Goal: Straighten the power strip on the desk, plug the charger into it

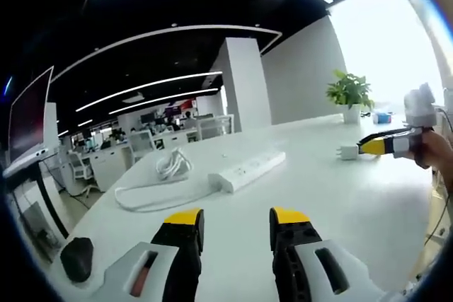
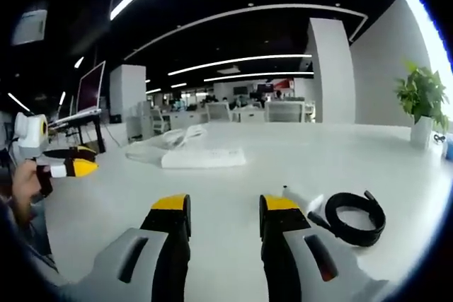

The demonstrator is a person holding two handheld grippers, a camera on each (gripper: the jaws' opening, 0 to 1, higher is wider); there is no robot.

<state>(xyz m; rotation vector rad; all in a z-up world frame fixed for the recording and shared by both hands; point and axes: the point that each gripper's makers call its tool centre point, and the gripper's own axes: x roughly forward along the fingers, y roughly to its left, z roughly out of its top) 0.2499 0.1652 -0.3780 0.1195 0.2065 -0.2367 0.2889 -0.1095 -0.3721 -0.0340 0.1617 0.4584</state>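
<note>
Your left claw (image 1: 236, 225) hovers above the smooth white counter (image 1: 340, 203) with its yellow-tipped jaws apart and nothing between them. Ahead of it lies the power strip (image 1: 247, 170), a long flat white bar of glossy plastic set at a slant on the counter, its white cable (image 1: 152, 189) looping off one end and bunching into a loose coil. Beyond the strip, toward the counter's far edge, sits the charger (image 1: 347, 152), a small white cube. Your right claw (image 2: 215, 204) also stands apart and empty above the counter; just beside its right jaw lies a black cable (image 2: 356, 218) wound in a tight round coil, a white plug end poking out beside it. A dark computer mouse (image 1: 76, 258) rests near the counter's near corner. A potted green plant (image 1: 350, 95) in a white pot stands at the far edge. Around you is an open office with black ceiling, curved light strips, white columns and rows of desks.
</note>
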